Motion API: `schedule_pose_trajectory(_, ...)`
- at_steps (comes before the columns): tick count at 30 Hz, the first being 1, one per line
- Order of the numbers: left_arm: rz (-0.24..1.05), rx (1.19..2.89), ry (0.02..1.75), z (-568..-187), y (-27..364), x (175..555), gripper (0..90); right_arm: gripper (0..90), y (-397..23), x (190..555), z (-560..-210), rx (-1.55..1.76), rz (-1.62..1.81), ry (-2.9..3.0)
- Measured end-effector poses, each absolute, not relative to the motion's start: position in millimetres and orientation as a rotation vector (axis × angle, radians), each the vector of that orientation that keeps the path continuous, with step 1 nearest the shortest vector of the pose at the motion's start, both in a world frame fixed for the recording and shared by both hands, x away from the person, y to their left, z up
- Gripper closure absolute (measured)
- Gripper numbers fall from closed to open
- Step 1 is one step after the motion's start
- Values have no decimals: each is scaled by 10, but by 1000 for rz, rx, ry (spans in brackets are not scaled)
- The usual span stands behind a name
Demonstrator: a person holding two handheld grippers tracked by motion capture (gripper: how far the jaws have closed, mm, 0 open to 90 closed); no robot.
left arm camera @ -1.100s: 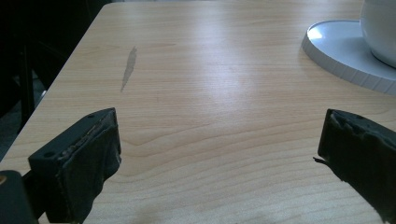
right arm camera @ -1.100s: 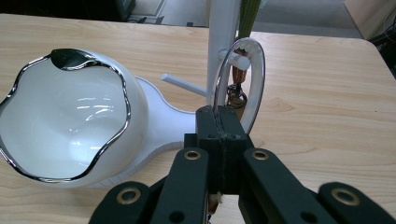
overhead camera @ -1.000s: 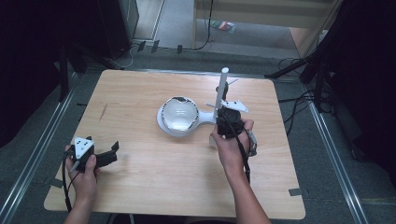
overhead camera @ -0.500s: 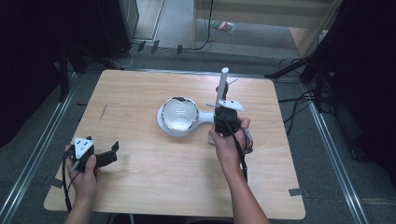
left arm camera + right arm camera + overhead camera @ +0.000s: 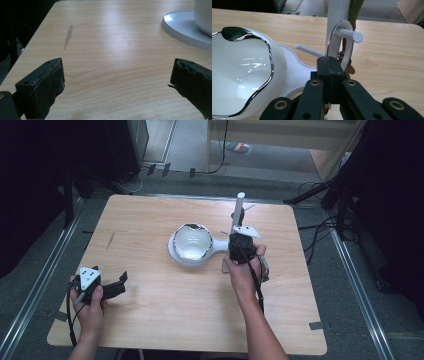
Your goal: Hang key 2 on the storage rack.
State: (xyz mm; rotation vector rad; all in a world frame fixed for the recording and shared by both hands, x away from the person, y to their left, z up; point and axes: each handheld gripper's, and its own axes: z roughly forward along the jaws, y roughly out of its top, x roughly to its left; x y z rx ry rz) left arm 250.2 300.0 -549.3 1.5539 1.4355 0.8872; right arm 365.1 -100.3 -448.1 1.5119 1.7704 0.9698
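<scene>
1 bowl (image 5: 192, 242), 2 grippers (image 5: 114, 288)

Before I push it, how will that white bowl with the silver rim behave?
The white bowl looks glossy and glazed, so it is probably slippery and breakable. It sits raised on a white base, so a sideways push may slide or tip it off.

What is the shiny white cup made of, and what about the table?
The cup looks like glazed ceramic or porcelain: smooth, glossy white, with bright window-like reflections and a thin silvery, mirror-like band along its wavy rim. That band is probably metallic paint, though I can't be sure. The table looks like pale wood or wood-look board: matte, with long grain lines running across it.
</scene>
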Motion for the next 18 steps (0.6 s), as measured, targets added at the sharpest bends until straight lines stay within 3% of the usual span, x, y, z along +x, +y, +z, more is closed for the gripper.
schedule_pose_trajectory(13, 885, 1556, 1438, -5492, 2999, 2503, 0, 891, -1063, 3717, -4574, 1521, 1015, 1786)
schedule_pose_trajectory(18, 885, 1555, 1437, -5492, 2997, 2504, 0, 778, -1111, 3689, -4553, 1507, 1071, 1786)
